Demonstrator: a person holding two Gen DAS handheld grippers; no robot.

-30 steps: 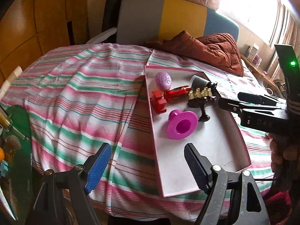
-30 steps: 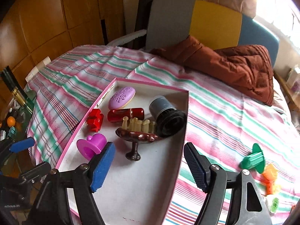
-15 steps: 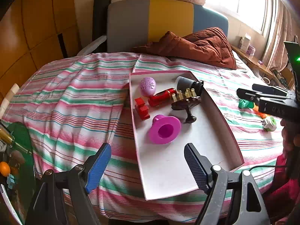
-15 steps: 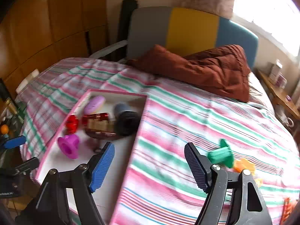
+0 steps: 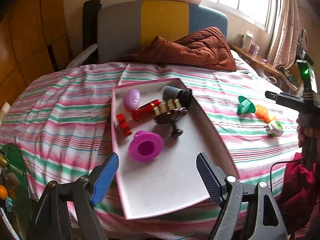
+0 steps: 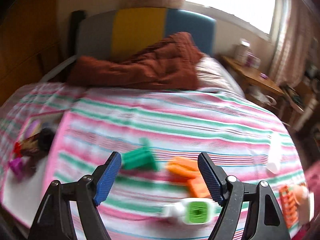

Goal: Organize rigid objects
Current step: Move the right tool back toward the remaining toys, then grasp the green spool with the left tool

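Observation:
A pink-rimmed white tray [image 5: 176, 180] lies on the striped bed. In it are a magenta spool [image 5: 145, 146], a red block [image 5: 124, 124], a lilac oval [image 5: 131, 99], a red cylinder [image 5: 146, 111], a brown comb stand [image 5: 170, 113] and a grey-black cylinder [image 5: 176, 94]. My left gripper [image 5: 156, 178] is open and empty over the tray's near end. My right gripper [image 6: 159, 179] is open and empty above a green spool [image 6: 139, 158], an orange piece [image 6: 187, 172] and a white-green block [image 6: 192, 212], which lie on the cover right of the tray [image 6: 24, 184]. The right view is blurred.
A brown quilt [image 5: 192, 50] lies at the head of the bed by the grey, yellow and blue headboard [image 5: 160, 26]. A wooden bedside shelf [image 6: 254, 76] stands at right. An orange ribbed item [image 6: 288, 206] and a white piece [image 6: 275, 166] lie far right. A green board [image 5: 14, 172] is at left.
My right gripper has swung right, away from the tray, to above the green, orange and white-green items. My left gripper has drawn back and turned slightly right. Both stayed open.

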